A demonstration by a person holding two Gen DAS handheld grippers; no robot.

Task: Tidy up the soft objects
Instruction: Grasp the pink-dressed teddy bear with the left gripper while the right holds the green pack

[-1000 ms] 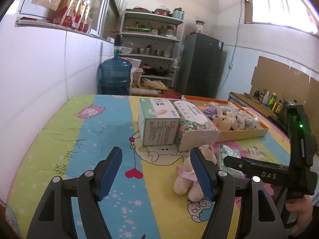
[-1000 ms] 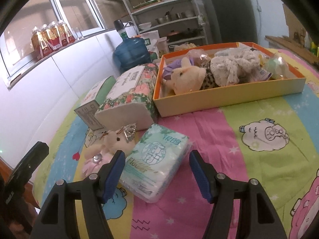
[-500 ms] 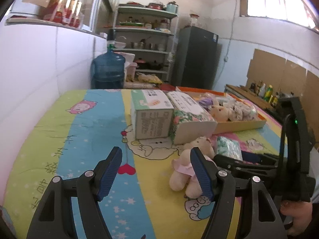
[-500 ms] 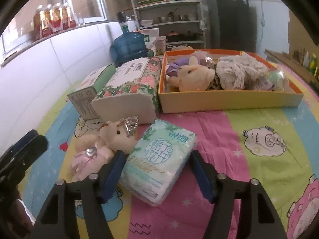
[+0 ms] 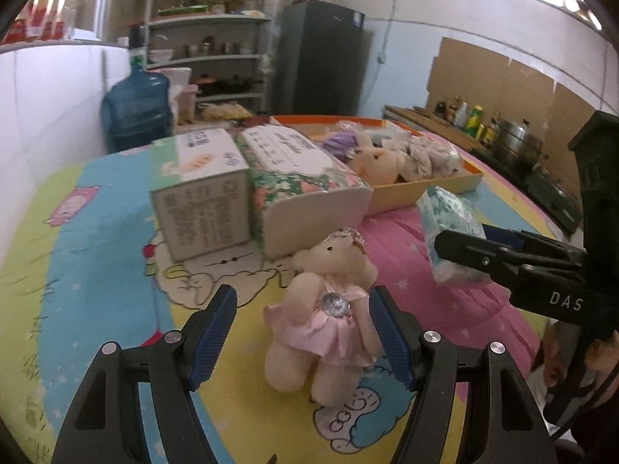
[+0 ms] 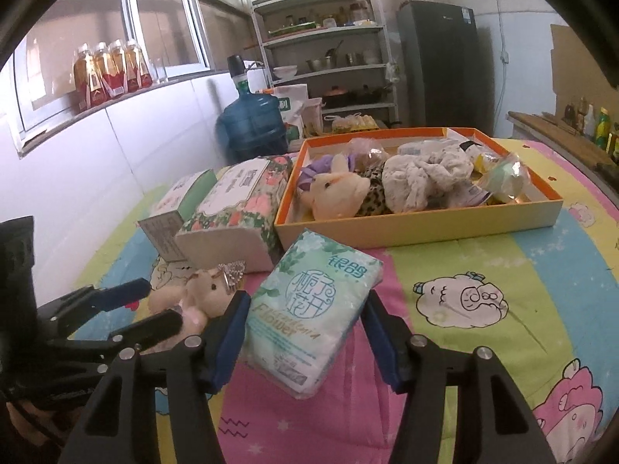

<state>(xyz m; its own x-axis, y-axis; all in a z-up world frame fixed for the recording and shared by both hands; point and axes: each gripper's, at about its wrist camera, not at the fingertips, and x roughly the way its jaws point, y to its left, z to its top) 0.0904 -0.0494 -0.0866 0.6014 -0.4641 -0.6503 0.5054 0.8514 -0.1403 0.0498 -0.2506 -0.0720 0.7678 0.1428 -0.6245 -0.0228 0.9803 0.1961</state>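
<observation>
Bear (image 5: 327,309) is sitting upright on the table cloth (image 5: 96,270), between the left gripper (image 5: 301,332) fingers, leaning closer to the right one. Tissue pack (image 6: 313,305) is lying to the bear's right, between the right gripper (image 6: 305,332) fingers. Two boxes are standing side by side just behind the bear: carton (image 5: 201,189) on the left, tissue box (image 5: 305,189) touching it on the right. Tray (image 6: 425,224) is sitting right of the tissue box and behind the pack, holding a plush rabbit (image 6: 336,193), a cloth bundle (image 6: 421,178) to its right, and wrapped items at the far right end. Water jug (image 6: 251,123), shelves (image 6: 329,50) and fridge (image 6: 441,62) are standing behind the table.
</observation>
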